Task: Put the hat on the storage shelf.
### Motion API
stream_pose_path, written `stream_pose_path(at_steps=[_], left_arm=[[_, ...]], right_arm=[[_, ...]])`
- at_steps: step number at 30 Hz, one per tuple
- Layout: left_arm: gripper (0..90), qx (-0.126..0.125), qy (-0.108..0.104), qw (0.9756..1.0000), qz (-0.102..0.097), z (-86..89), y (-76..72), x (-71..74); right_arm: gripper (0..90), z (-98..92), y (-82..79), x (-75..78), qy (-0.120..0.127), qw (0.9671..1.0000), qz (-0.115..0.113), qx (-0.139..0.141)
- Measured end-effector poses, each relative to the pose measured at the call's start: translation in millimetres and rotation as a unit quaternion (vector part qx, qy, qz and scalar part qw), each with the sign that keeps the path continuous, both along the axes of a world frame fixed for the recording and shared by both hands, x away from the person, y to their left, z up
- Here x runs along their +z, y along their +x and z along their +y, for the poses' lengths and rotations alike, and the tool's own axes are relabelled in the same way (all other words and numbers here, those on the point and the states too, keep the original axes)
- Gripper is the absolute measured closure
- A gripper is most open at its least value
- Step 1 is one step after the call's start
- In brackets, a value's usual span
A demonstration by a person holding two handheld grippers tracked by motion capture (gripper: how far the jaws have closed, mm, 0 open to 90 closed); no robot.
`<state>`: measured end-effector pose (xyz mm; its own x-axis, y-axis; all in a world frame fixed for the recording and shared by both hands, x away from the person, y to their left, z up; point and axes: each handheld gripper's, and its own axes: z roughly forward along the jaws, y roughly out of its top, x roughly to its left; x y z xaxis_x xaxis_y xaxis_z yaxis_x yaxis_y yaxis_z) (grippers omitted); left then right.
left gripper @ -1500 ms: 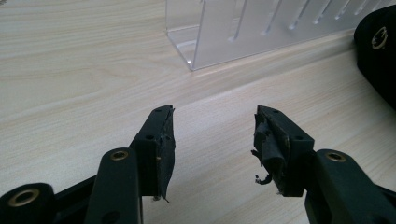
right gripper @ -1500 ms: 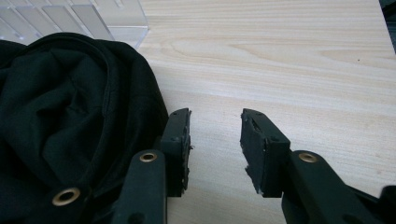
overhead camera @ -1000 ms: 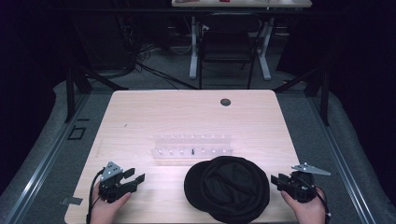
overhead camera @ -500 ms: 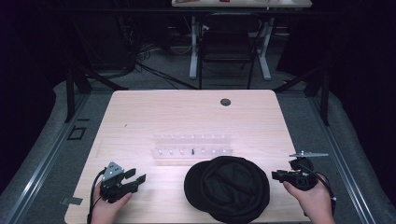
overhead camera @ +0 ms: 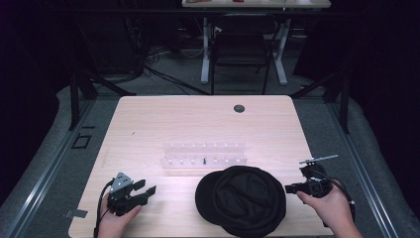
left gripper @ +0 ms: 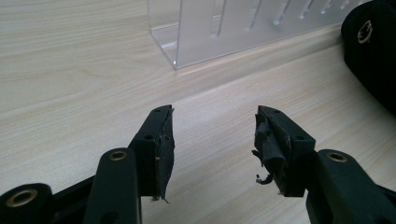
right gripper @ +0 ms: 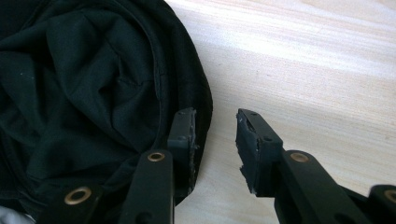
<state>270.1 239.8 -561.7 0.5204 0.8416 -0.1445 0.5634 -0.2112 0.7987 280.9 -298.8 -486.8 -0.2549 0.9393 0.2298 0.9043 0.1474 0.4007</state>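
The right tongs [overhead camera: 292, 188] have risen beside the black hat [overhead camera: 241, 200], jaws just reopening around its rim unpinched, while the left tongs [overhead camera: 146, 189] rest open and empty.

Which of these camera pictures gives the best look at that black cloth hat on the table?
The high view: it shows the whole black hat lying on the table, just in front of the clear rack. The right gripper view shows its folds and rim close up beside the right gripper. The left gripper view catches just an edge with a brass eyelet.
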Motion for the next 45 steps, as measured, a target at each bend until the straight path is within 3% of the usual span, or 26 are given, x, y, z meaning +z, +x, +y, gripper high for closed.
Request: stream_pose_path(at_steps=[4, 10, 13, 17, 21, 22, 24, 28, 29, 31, 35, 38, 45], left_arm=[[47.6, 0.0, 0.0, 1.0, 0.001, -0.5, -0.4, 0.1], [47.5, -0.001, 0.0, 1.0, 0.004, 0.1, 0.1, -0.1], [47.5, 0.001, 0.0, 1.0, 0.003, 0.8, 0.3, -0.3], [47.5, 0.0, -0.001, 1.0, 0.005, 0.7, 0.3, -0.5], [47.4, 0.0, -0.001, 1.0, 0.005, 0.3, 0.6, -0.8], [47.4, -0.001, -0.001, 1.0, 0.005, 0.2, 0.7, -0.8], [47.4, -0.001, -0.001, 1.0, 0.006, 0.1, 0.7, -0.9], [47.4, -0.003, 0.001, 1.0, 0.006, -0.2, 0.7, -0.9], [47.4, -0.003, 0.001, 1.0, 0.006, -0.3, 0.6, -0.8], [47.4, -0.004, 0.002, 1.0, 0.006, -0.3, 0.4, -0.6], [47.4, -0.004, 0.001, 1.0, 0.006, 0.0, 0.6, -0.7], [47.4, -0.004, 0.002, 1.0, 0.006, -0.2, 0.5, -0.7], [47.4, -0.003, 0.002, 1.0, 0.005, -0.3, 0.7, -0.9]], right_arm=[[67.2, 4.0, 7.1, 2.6, 0.014, 0.9998, 0.016, 0.003], [67.5, 12.0, 11.6, 2.8, -0.005, 0.9995, 0.029, 0.012], [67.8, 13.1, 14.7, -0.8, -0.012, 0.9986, 0.05, 0.013], [68.0, 10.3, 19.7, -5.5, 0.001, 0.9973, 0.073, 0.011], [70.3, 9.7, 22.2, -8.9, 0.013, 0.9967, 0.081, 0.003], [70.9, 8.8, 23.7, -8.7, 0.013, 0.9956, 0.092, 0.013], [72.5, 10.7, 23.9, -10.7, 0.019, 0.9955, 0.093, 0.005], [73.3, 12.4, 25.7, -12.5, 0.012, 0.9937, 0.11, 0.02], [73.3, 14.3, 25.0, -15.2, 0.016, 0.9944, 0.104, 0.01], [73.3, 13.9, 26.4, -15.3, 0.007, 0.9929, 0.116, 0.024], [72.5, 15.6, 26.3, -20.2, 0.019, 0.9938, 0.109, 0.012], [72.4, 13.5, 28.5, -19.3, 0.009, 0.9922, 0.122, 0.026], [79.6, 12.4, 29.8, -25.4, 0.026, 0.9901, 0.136, 0.024]])
